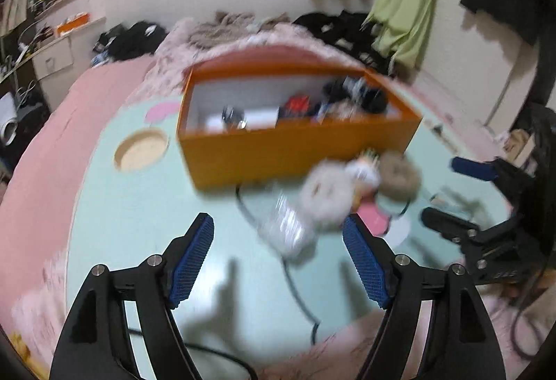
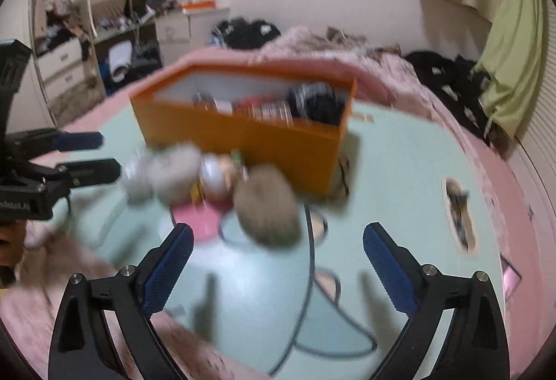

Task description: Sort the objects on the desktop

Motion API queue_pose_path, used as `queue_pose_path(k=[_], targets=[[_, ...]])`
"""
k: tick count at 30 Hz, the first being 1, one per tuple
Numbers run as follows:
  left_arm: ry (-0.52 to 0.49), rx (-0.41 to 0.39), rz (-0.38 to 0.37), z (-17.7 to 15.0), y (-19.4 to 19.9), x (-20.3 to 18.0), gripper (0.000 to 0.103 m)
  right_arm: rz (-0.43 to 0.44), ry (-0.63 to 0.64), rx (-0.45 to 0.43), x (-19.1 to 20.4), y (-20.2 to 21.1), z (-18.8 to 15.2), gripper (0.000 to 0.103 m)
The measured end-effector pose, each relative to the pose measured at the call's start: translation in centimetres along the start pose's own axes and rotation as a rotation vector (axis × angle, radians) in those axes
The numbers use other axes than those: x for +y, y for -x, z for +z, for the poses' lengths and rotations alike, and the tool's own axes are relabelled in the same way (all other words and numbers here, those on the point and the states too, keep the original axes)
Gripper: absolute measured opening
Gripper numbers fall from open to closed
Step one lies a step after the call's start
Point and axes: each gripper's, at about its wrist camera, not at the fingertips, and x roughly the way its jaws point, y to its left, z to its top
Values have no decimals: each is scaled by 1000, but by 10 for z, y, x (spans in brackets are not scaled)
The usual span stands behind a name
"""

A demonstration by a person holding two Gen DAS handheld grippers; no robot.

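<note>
Mint mat [image 1: 139, 206] holds one orange box [image 1: 295, 147], two fluffy scrunchies [image 1: 326, 196].

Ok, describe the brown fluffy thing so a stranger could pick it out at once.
Find the orange box on the pale green tabletop. A small heap of objects lies in front of it. The brown fluffy thing is the round tan-brown puff at the heap's right end, darker than the white fluffy one on the left.

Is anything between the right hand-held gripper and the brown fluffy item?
Nothing visible. The right hand-held gripper is open, and only bare mat and a dark cable lie before the brown fluffy item.
</note>
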Motion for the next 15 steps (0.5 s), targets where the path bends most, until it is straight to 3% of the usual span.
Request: queue_pose_path(k=[3, 5, 8, 9, 15], targets=[[24, 73, 13, -12, -18, 4, 77, 0, -27, 71, -5, -13, -10, 99], [34, 104, 25, -16, -26, 7, 78, 23, -53, 64, -12, -14, -11, 103], [9, 96, 78, -19, -29, 4, 90, 20, -53, 60, -14, -12, -11, 103], [-3, 96, 86, -21, -31, 3, 101, 22, -53, 57, -15, -11, -11, 103], [-8, 88, 72, -25, -37, 3, 103, 28, -52, 48, -17, -10, -13, 103]])
